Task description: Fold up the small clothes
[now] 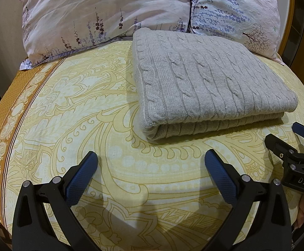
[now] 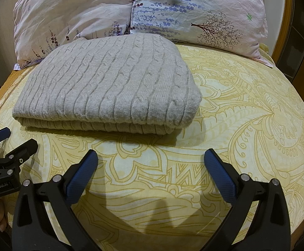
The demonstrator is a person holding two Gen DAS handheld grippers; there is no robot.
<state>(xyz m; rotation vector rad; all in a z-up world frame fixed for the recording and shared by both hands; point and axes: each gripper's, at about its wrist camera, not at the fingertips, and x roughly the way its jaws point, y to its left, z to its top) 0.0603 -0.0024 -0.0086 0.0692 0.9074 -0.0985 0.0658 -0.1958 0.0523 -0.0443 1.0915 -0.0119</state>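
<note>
A grey cable-knit sweater (image 1: 204,79) lies folded in a neat rectangle on the yellow patterned bedsheet (image 1: 89,108), its folded edge toward me. It also shows in the right wrist view (image 2: 110,83). My left gripper (image 1: 151,159) is open and empty, hovering above the sheet a little in front of the sweater's left corner. My right gripper (image 2: 151,159) is open and empty in front of the sweater's right corner. Each gripper shows at the edge of the other's view, the right gripper (image 1: 286,136) and the left gripper (image 2: 16,138), both with jaws apart.
Two floral pillows (image 1: 101,14) (image 2: 193,10) lean at the head of the bed right behind the sweater. A brown patterned border (image 1: 16,104) runs down the sheet's left side. A wooden bed frame (image 2: 286,31) rises at the far right.
</note>
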